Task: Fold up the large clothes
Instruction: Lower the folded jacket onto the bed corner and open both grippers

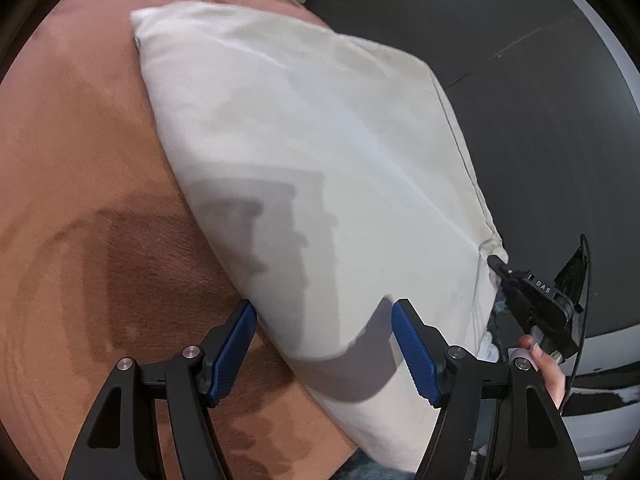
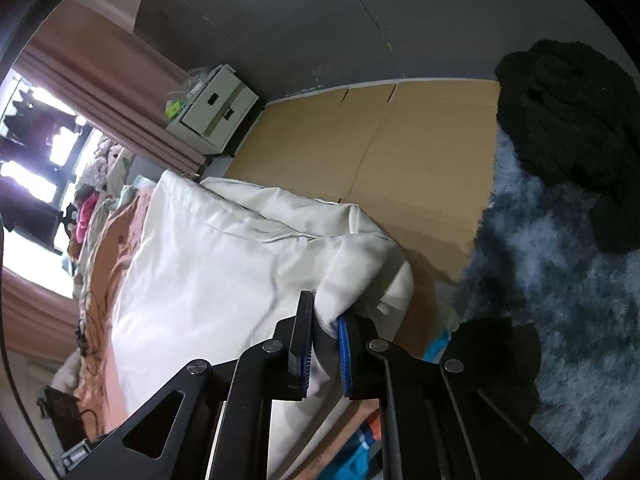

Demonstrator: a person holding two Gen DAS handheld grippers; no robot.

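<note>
Right wrist: right gripper (image 2: pixel 325 334) pinches smooth cream cloth (image 2: pixel 208 256), bunched corner.

A bedroom with dark grey walls (image 2: pixel 280 12). Dusty-pink curtains (image 2: pixel 120 92) frame a bright window (image 2: pixel 28 208). A white 2-drawer cabinet (image 2: pixel 216 108) stands in the corner. Flattened brown cardboard (image 2: pixel 380 148) covers the floor beside a shaggy grey-blue rug (image 2: pixel 560 300). The bed carries a salmon-pink sheet (image 1: pixel 80 160).
</note>
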